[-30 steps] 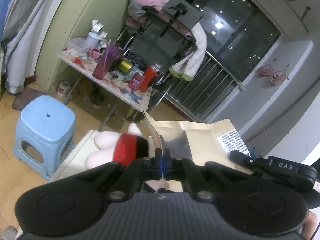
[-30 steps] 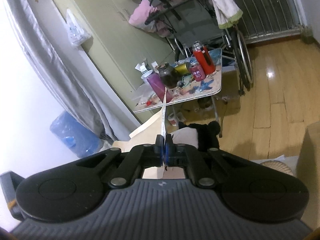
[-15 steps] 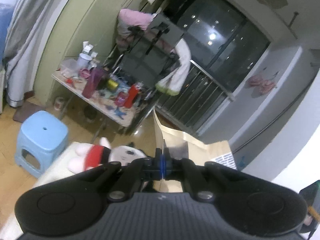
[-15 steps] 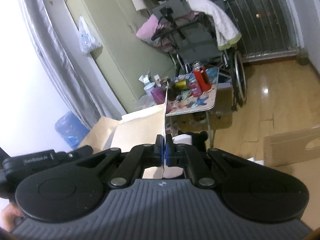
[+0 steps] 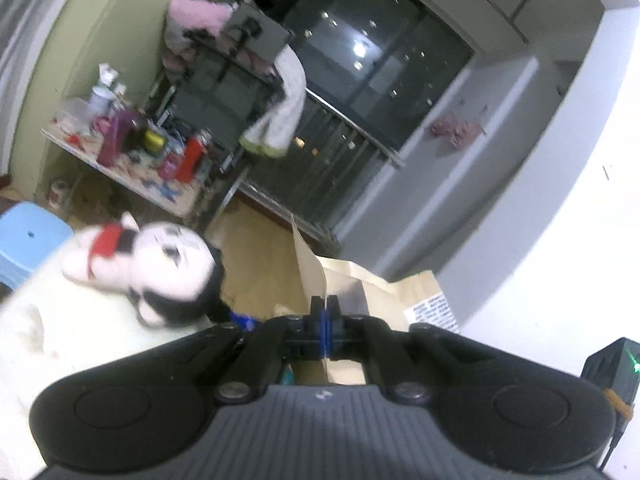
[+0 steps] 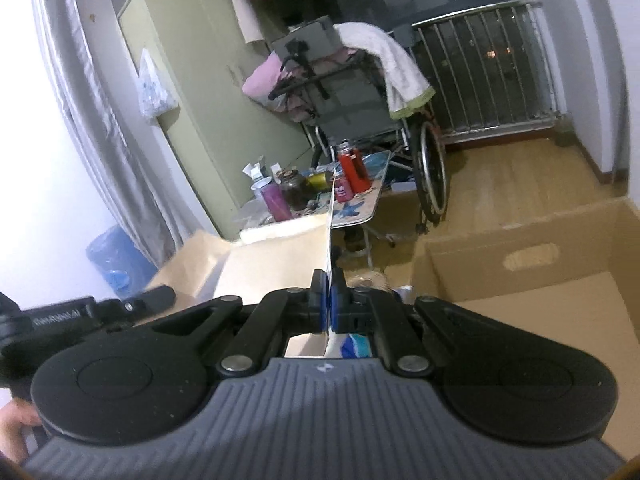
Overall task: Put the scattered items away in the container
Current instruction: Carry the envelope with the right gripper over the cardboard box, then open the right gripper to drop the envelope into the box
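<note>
Both grippers hold one brown paper bag between them. My left gripper (image 5: 325,307) is shut on one edge of the paper bag (image 5: 400,292), which carries a white label. My right gripper (image 6: 329,286) is shut on the opposite edge of the paper bag (image 6: 264,264). The left gripper's body (image 6: 72,312) shows at the left of the right wrist view. An open cardboard box (image 6: 560,264) stands to the right of the bag. A black-and-white plush toy (image 5: 160,268) with a red band lies on a white cushion (image 5: 60,336).
A cluttered folding table (image 6: 360,204) with bottles and cans stands ahead, a wheelchair (image 6: 360,112) draped with a towel behind it. A blue stool (image 5: 24,240) is at the left, a blue bin (image 6: 116,260) by the curtain. Wooden floor (image 6: 520,176) lies beyond the box.
Both grippers have lifted and swung with the bag. The cardboard box has come into the right wrist view at the right. The plush toy has shifted up and left in the left wrist view.
</note>
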The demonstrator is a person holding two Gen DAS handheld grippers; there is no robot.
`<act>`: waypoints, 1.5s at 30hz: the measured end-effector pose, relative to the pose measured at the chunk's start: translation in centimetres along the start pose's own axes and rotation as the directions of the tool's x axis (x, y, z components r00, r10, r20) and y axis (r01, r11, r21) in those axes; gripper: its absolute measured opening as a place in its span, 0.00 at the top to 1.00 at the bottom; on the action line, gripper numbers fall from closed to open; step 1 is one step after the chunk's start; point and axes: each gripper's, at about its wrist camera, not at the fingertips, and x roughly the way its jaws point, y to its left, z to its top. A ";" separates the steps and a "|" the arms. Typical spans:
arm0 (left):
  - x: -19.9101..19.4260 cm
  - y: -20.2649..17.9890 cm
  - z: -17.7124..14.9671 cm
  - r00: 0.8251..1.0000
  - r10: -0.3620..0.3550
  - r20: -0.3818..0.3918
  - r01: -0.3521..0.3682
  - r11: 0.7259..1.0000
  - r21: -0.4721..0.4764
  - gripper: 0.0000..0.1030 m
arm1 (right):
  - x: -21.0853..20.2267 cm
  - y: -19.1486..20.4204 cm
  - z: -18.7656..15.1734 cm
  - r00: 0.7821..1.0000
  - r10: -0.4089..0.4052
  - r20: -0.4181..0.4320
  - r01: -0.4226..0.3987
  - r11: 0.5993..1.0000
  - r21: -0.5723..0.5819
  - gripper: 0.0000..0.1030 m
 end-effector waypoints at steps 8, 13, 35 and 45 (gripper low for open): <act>2.1 -3.4 -4.3 0.990 -0.031 -0.136 0.051 0.988 0.146 0.99 | -4.6 -2.1 -4.0 0.988 -0.157 -0.001 0.155 0.979 -0.129 0.98; 3.2 -5.6 -7.7 0.973 -0.059 -0.224 0.105 0.974 0.199 0.99 | -6.8 -3.9 -5.7 0.974 -0.227 -0.015 0.221 0.960 -0.170 0.98; 7.4 -7.5 -14.2 0.885 -0.094 -0.456 0.202 0.960 0.194 0.93 | -10.3 -9.9 -12.0 0.925 -0.357 -0.129 0.334 0.927 -0.171 0.95; 7.0 -9.8 -15.3 0.896 -0.007 -0.444 0.172 0.927 0.333 0.83 | -9.7 -11.7 -13.4 0.898 -0.410 -0.158 0.387 0.909 -0.158 0.88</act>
